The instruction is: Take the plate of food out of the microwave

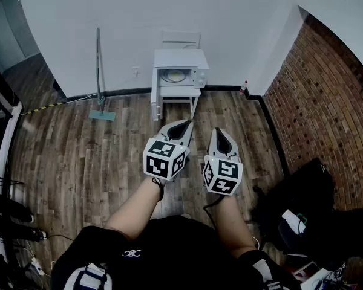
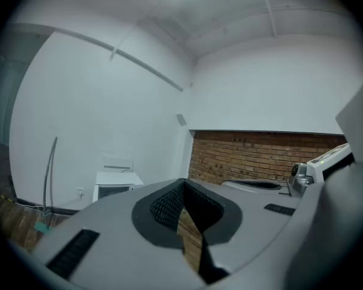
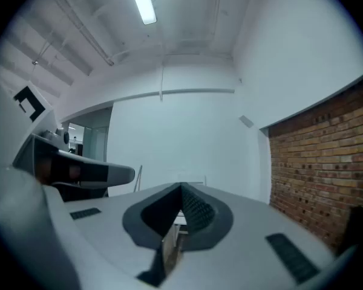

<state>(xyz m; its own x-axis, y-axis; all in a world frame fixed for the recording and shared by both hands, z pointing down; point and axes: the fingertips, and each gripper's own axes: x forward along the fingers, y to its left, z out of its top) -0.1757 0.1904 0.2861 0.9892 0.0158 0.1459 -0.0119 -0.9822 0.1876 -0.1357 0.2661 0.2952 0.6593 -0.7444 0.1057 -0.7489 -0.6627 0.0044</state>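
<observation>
a room with a dark wood plank floor [image 1: 78, 156], a plain white wall at the far end and a brick wall [image 1: 327, 89] running down my right. against the white wall stands a small white table [image 1: 183, 95] with the white microwave [image 1: 180, 65] on it. the plate [image 1: 175, 75] sits inside the microwave's cavity, pale and round; what lies on it is too small to tell. it is well apart from me, across open floor. a mop [image 1: 99, 71] leans on the wall to the microwave's left, its head on the boards. black bags [image 1: 314, 210] are heaped by the brick wall, near my right side.

i hold both tools out in front of me, side by side, pointing toward the microwave. my left gripper [image 1: 183, 124] has its pads pressed together at the tips, nothing between them. my right gripper [image 1: 221, 132] is clenched the same way, also empty.
</observation>
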